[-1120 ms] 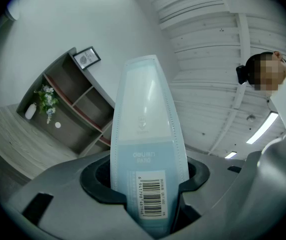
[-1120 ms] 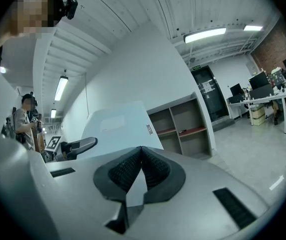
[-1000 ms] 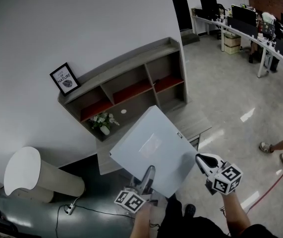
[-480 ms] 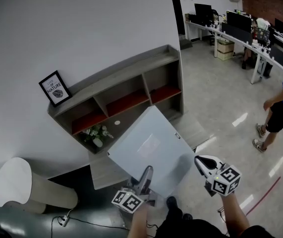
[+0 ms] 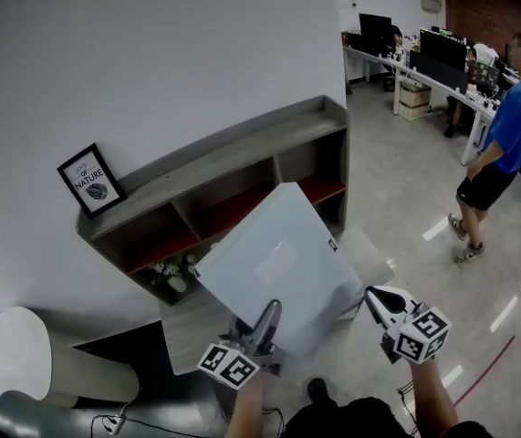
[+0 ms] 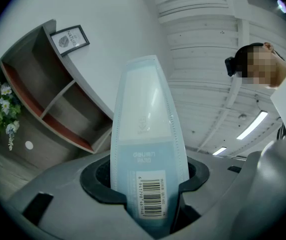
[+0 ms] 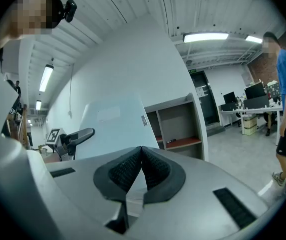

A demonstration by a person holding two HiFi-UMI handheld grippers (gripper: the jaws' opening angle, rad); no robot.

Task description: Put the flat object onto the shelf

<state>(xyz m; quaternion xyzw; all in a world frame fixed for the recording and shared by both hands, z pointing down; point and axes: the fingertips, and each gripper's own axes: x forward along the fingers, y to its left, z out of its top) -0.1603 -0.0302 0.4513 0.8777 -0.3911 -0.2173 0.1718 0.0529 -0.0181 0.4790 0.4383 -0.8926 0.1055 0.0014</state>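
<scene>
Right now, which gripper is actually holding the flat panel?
The left gripper: its jaws clamp the near edge of the flat panel. The right gripper is shut with nothing between its jaws, beside the panel's corner.

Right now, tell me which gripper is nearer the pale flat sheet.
Left. The left gripper is clamped on the sheet's near edge. The right gripper sits just off its right corner, jaws together, gripping nothing.
</scene>
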